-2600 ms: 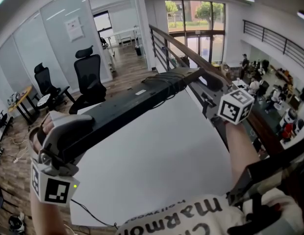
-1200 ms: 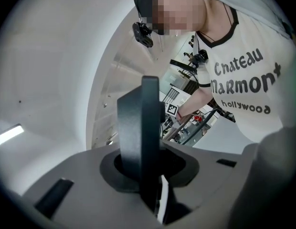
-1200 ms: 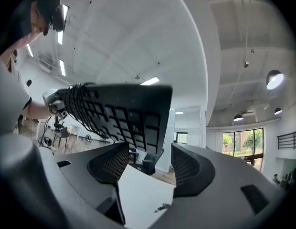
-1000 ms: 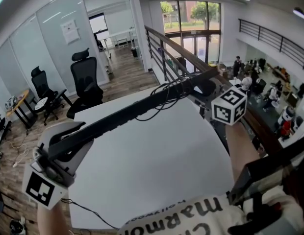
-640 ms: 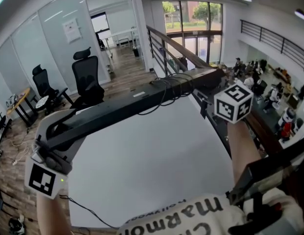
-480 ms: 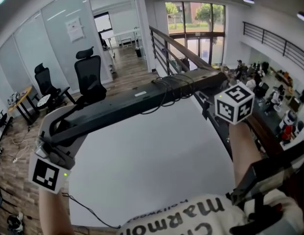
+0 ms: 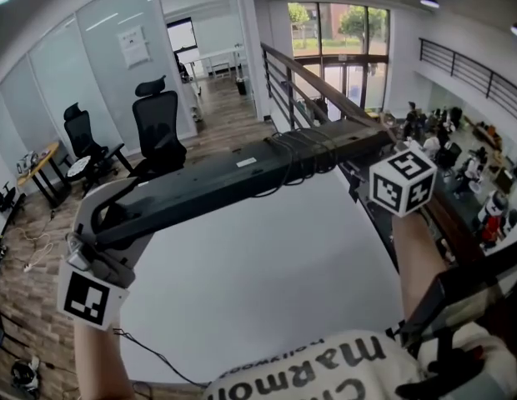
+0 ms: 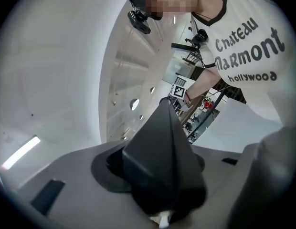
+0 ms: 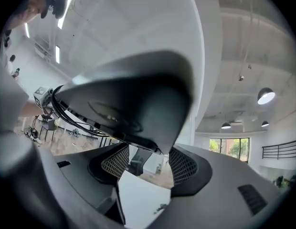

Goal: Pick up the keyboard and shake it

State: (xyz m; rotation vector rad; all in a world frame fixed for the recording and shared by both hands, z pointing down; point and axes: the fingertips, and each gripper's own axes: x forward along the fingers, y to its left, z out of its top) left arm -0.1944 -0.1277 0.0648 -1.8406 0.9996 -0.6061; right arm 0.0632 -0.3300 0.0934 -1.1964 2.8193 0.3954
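Since a second earlier, the keyboard (image 7: 242,177) had rolled from edge-on to show its broad underside. It hung above the white table (image 7: 267,282), its long axis running from near left to far right. My left gripper (image 7: 107,222) held the near-left end, its jaws just having been opening wider around it. My right gripper (image 7: 371,150) clamped the far-right end, beside the wound cable (image 7: 304,150).

Left gripper (image 8: 198,171) with the black keyboard (image 8: 160,147) seen end-on between its jaws, which had just been opening; the keyboard's end sat against a dark pad (image 8: 106,168). It receded toward a marker cube (image 8: 178,88). A white printed shirt (image 8: 248,46) (the person's) filled the upper right.
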